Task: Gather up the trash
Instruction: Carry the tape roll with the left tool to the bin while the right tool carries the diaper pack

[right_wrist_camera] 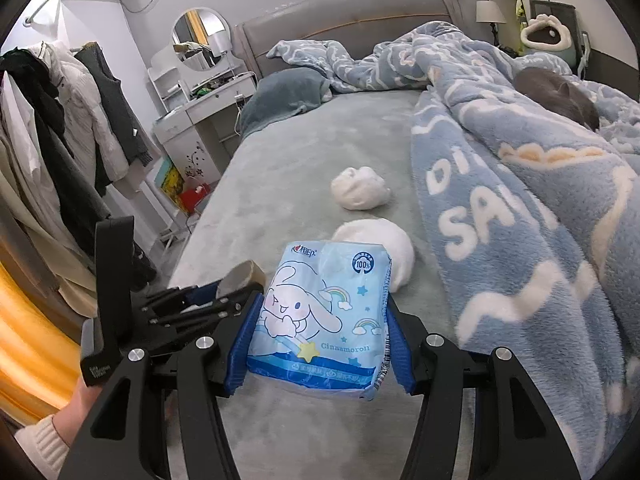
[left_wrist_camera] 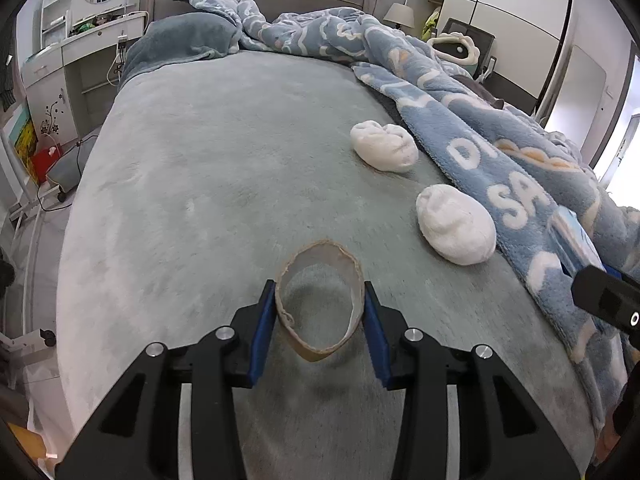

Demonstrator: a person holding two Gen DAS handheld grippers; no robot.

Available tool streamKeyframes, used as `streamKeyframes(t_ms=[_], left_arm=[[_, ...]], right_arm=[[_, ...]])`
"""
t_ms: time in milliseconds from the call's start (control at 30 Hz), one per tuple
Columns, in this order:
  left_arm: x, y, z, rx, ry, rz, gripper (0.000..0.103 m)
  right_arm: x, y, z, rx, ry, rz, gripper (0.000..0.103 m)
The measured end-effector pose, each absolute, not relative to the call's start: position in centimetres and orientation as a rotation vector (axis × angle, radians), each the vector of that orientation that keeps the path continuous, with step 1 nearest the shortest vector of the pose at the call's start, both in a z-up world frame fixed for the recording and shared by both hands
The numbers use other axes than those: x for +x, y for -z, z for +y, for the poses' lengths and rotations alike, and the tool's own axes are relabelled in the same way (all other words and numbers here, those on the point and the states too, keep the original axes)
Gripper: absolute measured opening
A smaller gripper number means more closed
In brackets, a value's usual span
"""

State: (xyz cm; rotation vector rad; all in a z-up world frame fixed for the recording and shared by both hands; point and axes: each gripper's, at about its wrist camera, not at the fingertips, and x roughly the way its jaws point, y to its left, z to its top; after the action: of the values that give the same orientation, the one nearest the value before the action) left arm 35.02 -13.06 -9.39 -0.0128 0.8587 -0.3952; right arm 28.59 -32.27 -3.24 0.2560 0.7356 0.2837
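Observation:
My left gripper (left_wrist_camera: 320,316) is shut on a squashed brown cardboard tape roll core (left_wrist_camera: 320,344), held just above the grey-green bed cover (left_wrist_camera: 200,184). My right gripper (right_wrist_camera: 318,320) is shut on a light blue Cinnamoroll tissue packet (right_wrist_camera: 320,312), held above the bed. Two white crumpled tissue wads lie on the bed: one near (left_wrist_camera: 456,230) (right_wrist_camera: 384,248) and one farther (left_wrist_camera: 384,146) (right_wrist_camera: 360,188). The left gripper with the core (right_wrist_camera: 240,276) shows at the left of the right wrist view. The right gripper's body (left_wrist_camera: 608,300) and packet (left_wrist_camera: 576,244) show at the right edge of the left wrist view.
A blue fleece blanket (left_wrist_camera: 500,168) (right_wrist_camera: 520,208) covers the bed's right side, with a grey cat (right_wrist_camera: 560,96) lying on it. A grey pillow (left_wrist_camera: 184,44) lies by the headboard. A white dresser (left_wrist_camera: 72,68) and hanging clothes (right_wrist_camera: 60,140) stand left of the bed.

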Motion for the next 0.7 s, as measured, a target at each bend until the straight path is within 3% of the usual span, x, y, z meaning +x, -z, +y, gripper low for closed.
streamKeyframes(t_ms=[700], left_arm=[[27.5, 6.6, -3.0, 0.02, 0.274, 0.853, 0.044]], right_arm=[[25.9, 1.7, -24.4, 0.242, -0.404, 0.707, 0.058]])
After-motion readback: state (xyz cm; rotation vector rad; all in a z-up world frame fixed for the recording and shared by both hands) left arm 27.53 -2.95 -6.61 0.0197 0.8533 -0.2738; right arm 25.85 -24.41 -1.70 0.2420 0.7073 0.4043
